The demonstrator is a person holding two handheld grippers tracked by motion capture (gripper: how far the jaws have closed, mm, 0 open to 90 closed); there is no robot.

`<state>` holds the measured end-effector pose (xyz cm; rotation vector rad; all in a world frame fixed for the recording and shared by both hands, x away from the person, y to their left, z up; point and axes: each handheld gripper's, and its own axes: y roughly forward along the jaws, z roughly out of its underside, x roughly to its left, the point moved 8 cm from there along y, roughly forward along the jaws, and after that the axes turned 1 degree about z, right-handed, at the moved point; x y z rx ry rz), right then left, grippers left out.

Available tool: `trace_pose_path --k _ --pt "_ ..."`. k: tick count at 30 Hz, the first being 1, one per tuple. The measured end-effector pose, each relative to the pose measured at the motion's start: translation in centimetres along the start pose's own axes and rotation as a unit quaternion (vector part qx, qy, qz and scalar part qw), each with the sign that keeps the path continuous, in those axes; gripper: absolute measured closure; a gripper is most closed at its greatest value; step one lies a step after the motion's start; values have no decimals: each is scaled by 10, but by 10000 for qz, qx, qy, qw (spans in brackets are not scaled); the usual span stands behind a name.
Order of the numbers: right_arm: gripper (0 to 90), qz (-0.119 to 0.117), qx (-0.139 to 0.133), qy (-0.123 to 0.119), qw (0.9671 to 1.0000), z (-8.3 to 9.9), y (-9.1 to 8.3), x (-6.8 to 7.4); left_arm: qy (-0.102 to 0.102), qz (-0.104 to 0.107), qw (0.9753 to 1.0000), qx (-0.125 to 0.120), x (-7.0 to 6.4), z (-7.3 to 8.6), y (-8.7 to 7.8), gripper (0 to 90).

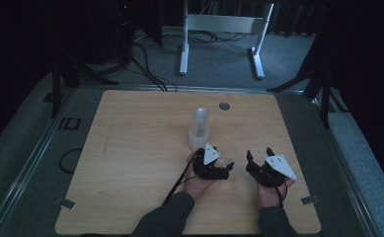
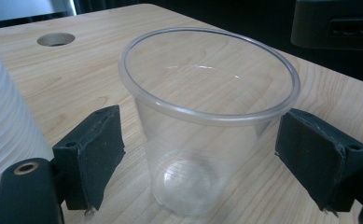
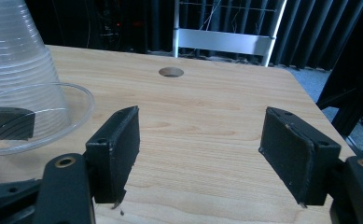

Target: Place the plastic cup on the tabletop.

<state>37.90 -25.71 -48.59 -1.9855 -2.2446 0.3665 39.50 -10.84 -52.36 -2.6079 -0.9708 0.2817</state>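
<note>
Dark curtains and a white metal frame [image 1: 223, 29] stood behind the wooden table [image 1: 130, 163]. Near its middle rose an upside-down stack of clear cups [image 1: 199, 129]. Just in front of the stack, one clear plastic cup [image 2: 207, 121] stood upright on the table between the spread jaws of the left gripper [image 2: 212, 154], whose pads sat close beside the cup's wall without clearly touching it. The right gripper [image 3: 207, 154] hung beside it over bare wood, jaws spread wide and holding nothing. A round hole [image 1: 224, 105] marked the table's far edge.

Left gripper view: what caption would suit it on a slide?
Open left gripper straddling an upright clear plastic cup.
</note>
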Motion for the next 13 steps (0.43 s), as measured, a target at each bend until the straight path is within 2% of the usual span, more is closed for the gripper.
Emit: trace_pose_path --k 6,13 --pt "281 17 -17 21 10000 -1 -1 -1 25 -14 10000 7 0 1 -2 152" --pt "281 18 -11 28 10000 -1 0 -1 -40 8 10000 -25 3 3 -9 153"
